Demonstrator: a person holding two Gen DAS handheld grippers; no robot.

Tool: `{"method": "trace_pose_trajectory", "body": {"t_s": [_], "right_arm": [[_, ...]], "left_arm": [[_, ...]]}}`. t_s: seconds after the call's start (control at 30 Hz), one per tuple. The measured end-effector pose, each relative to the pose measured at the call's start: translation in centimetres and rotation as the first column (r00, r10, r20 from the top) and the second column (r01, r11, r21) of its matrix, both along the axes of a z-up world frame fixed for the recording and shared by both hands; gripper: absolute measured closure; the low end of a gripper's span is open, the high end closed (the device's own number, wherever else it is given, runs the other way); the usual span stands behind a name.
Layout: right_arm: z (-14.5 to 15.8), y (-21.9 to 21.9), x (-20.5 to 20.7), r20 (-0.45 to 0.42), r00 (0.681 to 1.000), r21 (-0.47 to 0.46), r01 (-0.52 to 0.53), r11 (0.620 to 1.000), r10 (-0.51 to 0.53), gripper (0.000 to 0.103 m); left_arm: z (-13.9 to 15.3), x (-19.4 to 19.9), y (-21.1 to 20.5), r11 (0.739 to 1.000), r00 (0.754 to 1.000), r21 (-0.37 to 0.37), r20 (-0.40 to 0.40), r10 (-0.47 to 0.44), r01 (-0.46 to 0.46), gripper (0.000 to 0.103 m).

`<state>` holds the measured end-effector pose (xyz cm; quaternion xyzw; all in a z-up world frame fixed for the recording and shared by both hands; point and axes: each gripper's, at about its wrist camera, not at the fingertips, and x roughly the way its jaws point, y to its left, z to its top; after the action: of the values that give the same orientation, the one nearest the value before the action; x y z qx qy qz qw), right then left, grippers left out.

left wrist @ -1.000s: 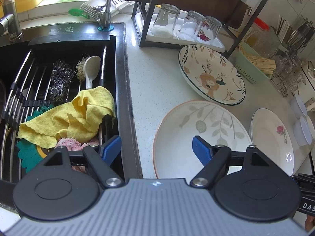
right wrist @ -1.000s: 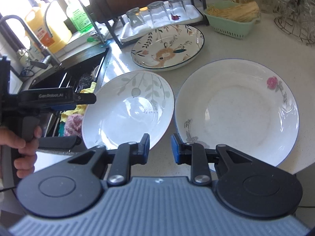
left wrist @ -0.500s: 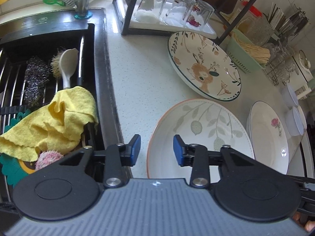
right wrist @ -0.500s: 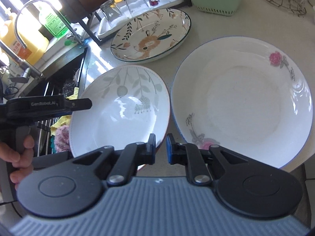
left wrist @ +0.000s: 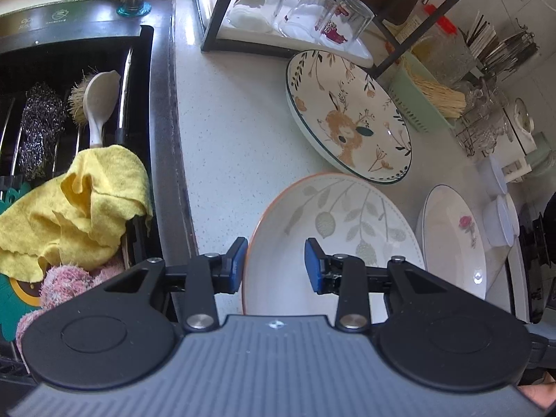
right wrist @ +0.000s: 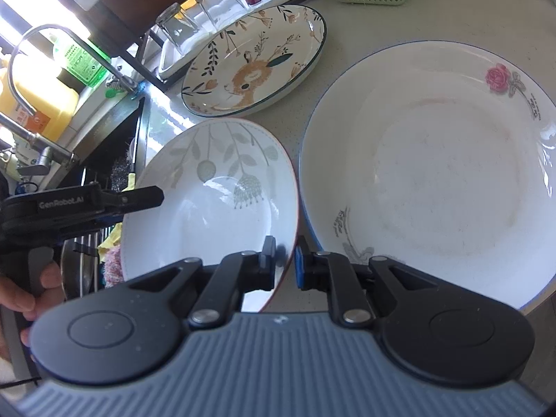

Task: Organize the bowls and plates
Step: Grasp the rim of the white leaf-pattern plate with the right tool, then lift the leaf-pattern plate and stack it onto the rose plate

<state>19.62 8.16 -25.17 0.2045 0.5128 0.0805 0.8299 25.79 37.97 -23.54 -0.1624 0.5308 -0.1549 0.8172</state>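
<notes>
A white leaf-pattern plate (left wrist: 333, 229) with an orange rim lies on the speckled counter beside the sink. My left gripper (left wrist: 274, 266) straddles its left rim. The left pad is against the outside of the rim and the right pad is over the inner wall, with the jaws narrowed on it. My right gripper (right wrist: 285, 259) is shut on the same leaf plate (right wrist: 215, 208) at its right rim, with the rim pinched between the blue pads. A rose plate (right wrist: 434, 173) lies just to the right, its edge next to the leaf plate's. A deer plate (right wrist: 253, 66) sits behind both.
The black sink (left wrist: 153, 111) on the left holds a yellow cloth (left wrist: 80, 205), scrubbers and a brush. A rack with upturned glasses (left wrist: 305, 10) stands at the back. A green basket (left wrist: 427, 104) and small white bowls (left wrist: 497, 208) sit to the right. A hand (right wrist: 31, 295) holds the left gripper.
The left jaws narrowed from wide apart to straddle the leaf plate's left rim. The right jaws closed onto its right rim. Both grippers came closer and tilted down.
</notes>
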Motion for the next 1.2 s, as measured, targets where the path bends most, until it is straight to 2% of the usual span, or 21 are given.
{"method": "trace_pose_trajectory", "body": {"t_s": [0.13,0.2,0.3,0.57,0.73,0.93,1.2], "right_arm": [[0.6,-0.5,0.0,-0.003,1.000,0.030,-0.002,1.000,0.002,0.089],[0.9,-1.1,0.0,-0.017,1.000,0.071,0.008,0.997,-0.007,0.088],[1.6,-1.8,0.0,-0.022,1.000,0.116,0.010,0.993,-0.008,0.088],[3.8,-4.0,0.5,0.035,0.998,0.170,-0.054,0.984,0.049,0.088],[4.8,-7.7,1.3,0.057,0.997,0.217,-0.065,0.974,0.053,0.089],[6.9,-11.4,2.2,0.118,0.991,0.187,-0.086,0.979,0.065,0.089],[6.8,-15.8,2.7,0.121,0.989,0.150,-0.101,0.983,0.083,0.089]], "left_arm": [[0.8,-0.5,0.0,1.000,1.000,-0.008,0.003,0.001,-0.001,0.061],[1.4,-0.7,-0.2,1.000,1.000,-0.012,0.008,0.003,-0.002,0.056],[2.5,-1.0,-0.6,1.000,1.000,-0.001,0.021,0.012,-0.012,0.055],[6.1,-1.8,-2.0,0.998,0.996,0.012,0.062,0.064,-0.065,0.053],[7.2,-2.1,-4.2,0.992,0.991,-0.036,0.056,0.123,-0.121,0.053],[8.7,-2.0,-8.3,0.990,0.988,-0.043,0.067,0.137,-0.135,0.053],[9.3,-1.3,-13.2,0.983,0.981,-0.079,0.088,0.175,-0.168,0.053]]}}
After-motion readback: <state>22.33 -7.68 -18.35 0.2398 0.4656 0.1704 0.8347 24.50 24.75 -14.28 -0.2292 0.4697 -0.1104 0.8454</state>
